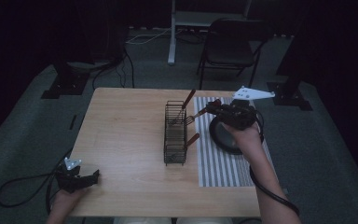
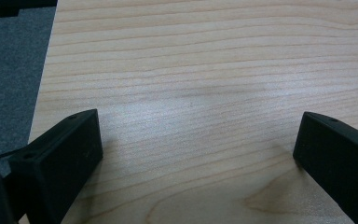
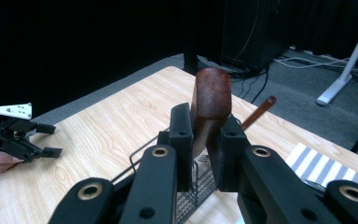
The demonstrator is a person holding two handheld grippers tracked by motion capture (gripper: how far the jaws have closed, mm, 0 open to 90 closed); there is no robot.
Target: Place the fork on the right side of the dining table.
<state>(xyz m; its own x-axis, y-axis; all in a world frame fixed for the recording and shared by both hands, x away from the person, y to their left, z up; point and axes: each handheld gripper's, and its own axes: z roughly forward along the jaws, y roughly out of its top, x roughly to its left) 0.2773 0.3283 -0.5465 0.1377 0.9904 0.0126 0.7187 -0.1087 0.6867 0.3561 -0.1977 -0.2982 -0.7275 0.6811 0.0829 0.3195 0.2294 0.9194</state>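
From the high view, the right gripper (image 1: 213, 110) holds a fork (image 1: 195, 116) by its wooden handle beside the wire rack (image 1: 175, 133). In the left gripper view, the left gripper (image 2: 198, 154) rests on the bench (image 2: 205, 70), jaws wide, empty. In the right gripper view, the jaws clamp the handle; a tilt could snag the tines on the rack's wires.

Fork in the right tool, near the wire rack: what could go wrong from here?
The right tool pinches the fork by its wooden handle end, so it could pivot or slip. Its tines hang beside the wire rack and could snag on the wires. The rack looks light; a bump might shift it, while the left tool sits far off.
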